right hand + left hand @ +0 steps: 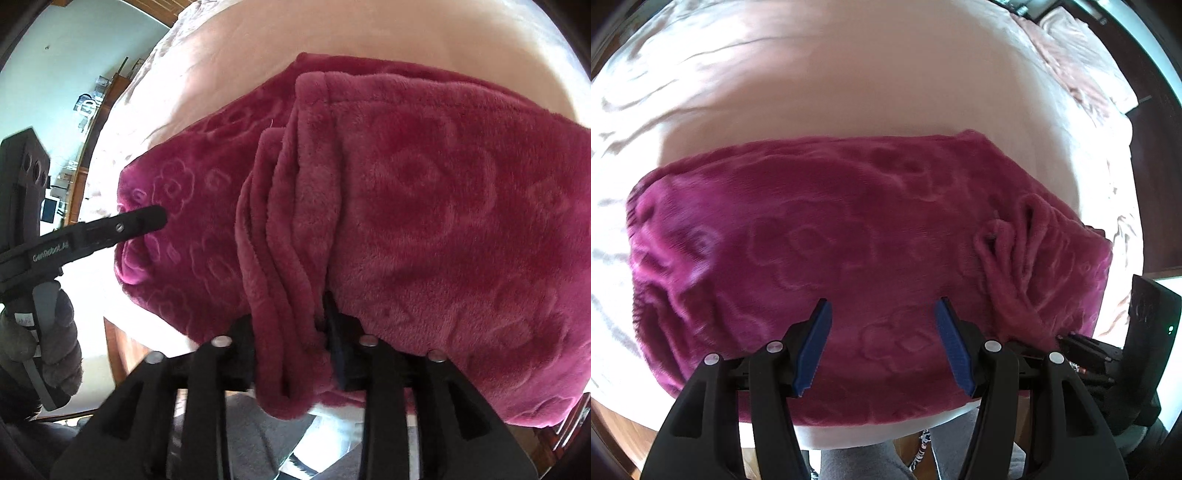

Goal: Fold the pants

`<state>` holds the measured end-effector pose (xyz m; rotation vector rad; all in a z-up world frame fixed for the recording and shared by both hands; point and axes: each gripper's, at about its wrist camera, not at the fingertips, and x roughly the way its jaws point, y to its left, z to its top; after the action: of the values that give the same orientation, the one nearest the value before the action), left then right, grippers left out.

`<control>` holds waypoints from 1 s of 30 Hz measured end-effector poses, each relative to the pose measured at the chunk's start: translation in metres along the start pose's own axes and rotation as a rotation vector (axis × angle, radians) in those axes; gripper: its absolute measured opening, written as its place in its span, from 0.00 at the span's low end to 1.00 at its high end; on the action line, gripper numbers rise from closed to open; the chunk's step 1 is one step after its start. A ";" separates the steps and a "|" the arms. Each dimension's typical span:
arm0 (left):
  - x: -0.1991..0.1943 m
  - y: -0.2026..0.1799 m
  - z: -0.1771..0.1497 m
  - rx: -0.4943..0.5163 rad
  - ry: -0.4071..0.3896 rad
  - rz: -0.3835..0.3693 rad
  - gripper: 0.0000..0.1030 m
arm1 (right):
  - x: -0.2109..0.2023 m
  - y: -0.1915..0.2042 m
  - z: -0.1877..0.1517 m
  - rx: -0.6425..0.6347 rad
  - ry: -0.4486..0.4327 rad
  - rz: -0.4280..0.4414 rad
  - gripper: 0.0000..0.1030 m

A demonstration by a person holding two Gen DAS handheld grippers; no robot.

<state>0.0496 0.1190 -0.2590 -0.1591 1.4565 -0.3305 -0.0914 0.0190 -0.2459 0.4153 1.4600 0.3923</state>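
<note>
The magenta fleece pants (820, 258) with an embossed flower pattern lie flat across a pale pink bed sheet (831, 81). My left gripper (882, 314) is open just above the near part of the pants, blue pads (814, 347) spread, nothing between them. In the right wrist view the pants (424, 206) fill the frame, and a bunched fold of the fabric (284, 280) runs down between the fingers of my right gripper (291, 347), which is shut on it. The left gripper (110, 230) also shows there at the left, over the pants' left end.
The bed's near edge and wooden floor (620, 428) lie below the pants. A folded pink cover (1078, 66) lies at the far right of the bed. A wall and cluttered furniture (85, 107) stand beyond the bed's left side. The person's gloved hand (55, 343) holds the left gripper.
</note>
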 end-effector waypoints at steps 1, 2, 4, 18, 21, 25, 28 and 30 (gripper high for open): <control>0.004 -0.006 0.003 0.006 0.001 -0.002 0.57 | -0.001 -0.001 -0.002 -0.002 0.008 0.015 0.41; 0.005 -0.013 0.005 0.015 0.001 -0.006 0.58 | -0.003 -0.001 -0.004 -0.008 0.011 0.027 0.44; 0.007 -0.025 0.009 0.028 -0.002 -0.011 0.59 | -0.010 -0.001 -0.008 -0.028 0.015 0.047 0.46; 0.013 -0.112 -0.002 0.003 -0.050 -0.031 0.59 | -0.103 -0.074 -0.030 -0.065 -0.033 0.049 0.47; 0.025 -0.122 -0.011 -0.026 -0.045 -0.013 0.59 | -0.115 -0.097 -0.028 -0.075 -0.044 -0.013 0.47; 0.051 -0.127 -0.027 -0.076 -0.026 0.042 0.59 | -0.126 -0.127 -0.021 -0.083 -0.055 -0.060 0.47; 0.076 -0.122 -0.040 -0.109 -0.001 0.127 0.58 | -0.124 -0.138 -0.014 -0.112 -0.048 -0.089 0.47; 0.084 -0.118 -0.047 -0.145 0.000 0.128 0.58 | -0.127 -0.146 -0.014 -0.143 -0.035 -0.103 0.47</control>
<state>-0.0051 -0.0144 -0.3081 -0.1819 1.4830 -0.1210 -0.1139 -0.1700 -0.2093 0.2306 1.4036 0.4025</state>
